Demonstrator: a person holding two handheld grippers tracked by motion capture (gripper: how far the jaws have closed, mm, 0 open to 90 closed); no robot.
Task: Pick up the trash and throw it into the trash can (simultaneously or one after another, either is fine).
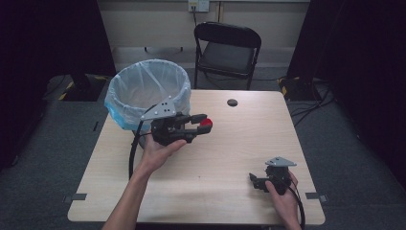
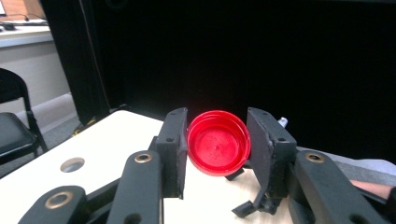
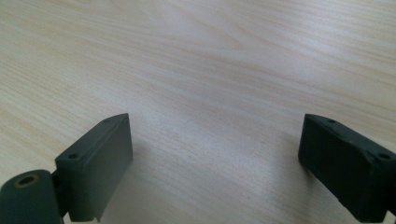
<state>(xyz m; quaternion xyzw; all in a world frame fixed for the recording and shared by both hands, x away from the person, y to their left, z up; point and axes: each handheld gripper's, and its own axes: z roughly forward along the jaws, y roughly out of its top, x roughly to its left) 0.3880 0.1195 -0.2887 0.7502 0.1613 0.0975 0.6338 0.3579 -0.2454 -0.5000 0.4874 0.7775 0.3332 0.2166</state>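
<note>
**A:** High view: the left gripper (image 1: 203, 123), raised over the table's (image 1: 230, 158) far-left part, clamps a red bottle cap (image 1: 206, 122) at its tips. Where does the cap go?

**B:** Most likely into the lined waste bin (image 1: 146, 91) at the far-left corner. The bin lies just behind and to the left of that gripper, while its jaws point toward the table's right edge, away from the bin. So the coming move turns on swinging the tips back over the rim. The left hand (image 1: 158, 151) is by far the nearer one.

**A:** And the right gripper (image 1: 253, 179)?

**B:** It rests low near the near-right corner, well apart from the cap and the bin.

**A:** Left gripper view: the cap (image 2: 218, 143) sits squarely between the two black pads (image 2: 175, 144), its hollow side toward the camera, its flat axis running along the jaws.

**B:** Both pads touch its rim; the grip looks narrow and firm. The other gripper's tips show just below it, farther off.

**A:** Right gripper view: the jaws stand wide with nothing between them.

**B:** Bare pale wood (image 3: 201, 84) lies under them.
</note>
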